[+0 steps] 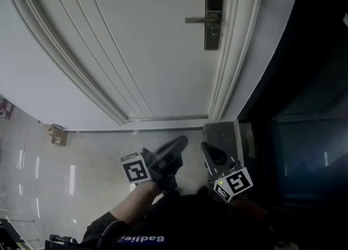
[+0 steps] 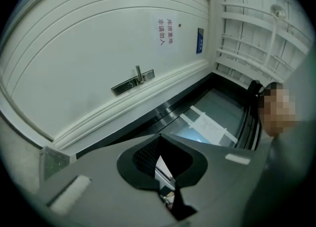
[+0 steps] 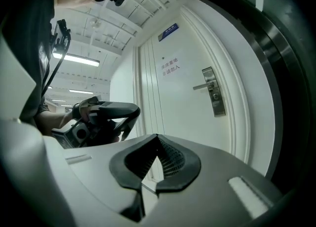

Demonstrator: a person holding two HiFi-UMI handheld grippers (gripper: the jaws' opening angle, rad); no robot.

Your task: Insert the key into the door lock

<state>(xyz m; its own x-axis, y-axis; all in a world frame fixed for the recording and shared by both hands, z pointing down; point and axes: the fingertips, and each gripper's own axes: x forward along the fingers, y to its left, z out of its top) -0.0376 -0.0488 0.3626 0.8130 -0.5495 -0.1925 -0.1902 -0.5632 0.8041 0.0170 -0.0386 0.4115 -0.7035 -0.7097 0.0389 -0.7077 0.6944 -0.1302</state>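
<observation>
The white door (image 1: pixel 136 42) carries a metal lock plate with a lever handle (image 1: pixel 213 18), far ahead of both grippers at the upper right. The same lock (image 2: pixel 133 83) shows in the left gripper view, and the lock (image 3: pixel 214 92) also shows in the right gripper view. My left gripper (image 1: pixel 182 140) and right gripper (image 1: pixel 205 147) hang low near my body, pointing at the door's foot. The left gripper (image 2: pixel 159 137) has its jaw tips meeting. The right gripper (image 3: pixel 157 136) is likewise shut. No key shows in any view.
A dark glass wall (image 1: pixel 304 135) runs along the right of the door frame. A metal plate (image 1: pixel 223 135) sits at the frame's foot. The glossy tiled floor (image 1: pixel 81 156) spreads left, with a small brown box (image 1: pixel 57 133) by the wall. A red-lettered notice (image 2: pixel 165 31) hangs on the door.
</observation>
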